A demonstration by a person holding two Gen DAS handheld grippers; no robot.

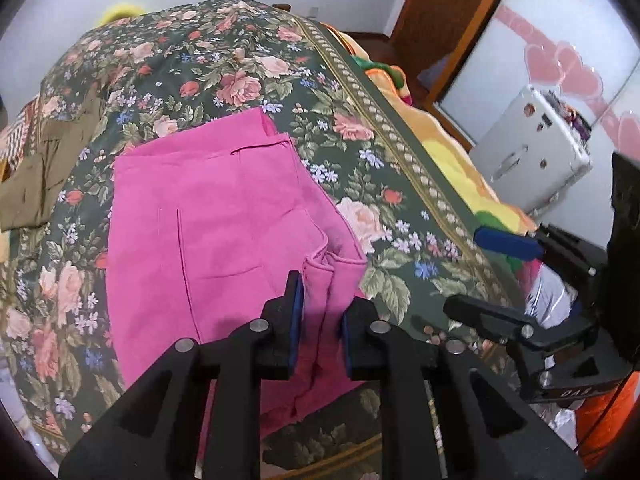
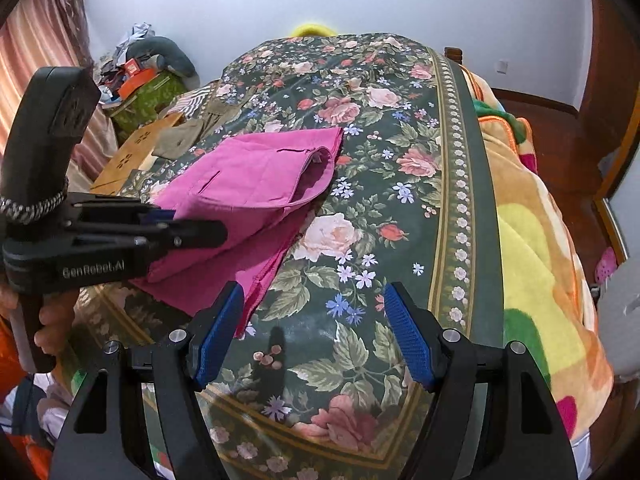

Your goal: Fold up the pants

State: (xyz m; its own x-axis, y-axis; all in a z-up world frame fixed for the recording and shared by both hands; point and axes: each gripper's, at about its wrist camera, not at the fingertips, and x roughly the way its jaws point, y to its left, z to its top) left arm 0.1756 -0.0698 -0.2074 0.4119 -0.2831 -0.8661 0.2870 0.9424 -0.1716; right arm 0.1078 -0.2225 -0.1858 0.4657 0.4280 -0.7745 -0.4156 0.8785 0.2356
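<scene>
Pink pants (image 1: pixel 224 216) lie folded on the floral bedspread (image 1: pixel 240 72); they also show in the right wrist view (image 2: pixel 248 184), with the waistband toward the far end. My left gripper (image 1: pixel 320 320) hovers over the near edge of the pants, jaws partly open with a narrow gap and nothing held. It also shows at the left of the right wrist view (image 2: pixel 192 232). My right gripper (image 2: pixel 316 336) is wide open and empty over the bare bedspread (image 2: pixel 400 208), just right of the pants' near corner. It appears at the right of the left wrist view (image 1: pixel 492 276).
An olive garment (image 1: pixel 44 168) lies at the bed's left side. A yellow-orange blanket (image 2: pixel 532 248) hangs along the bed's right edge. A silver case (image 1: pixel 528 148) stands beyond it by a mirrored door. Cluttered boxes (image 2: pixel 144 84) sit at the far left.
</scene>
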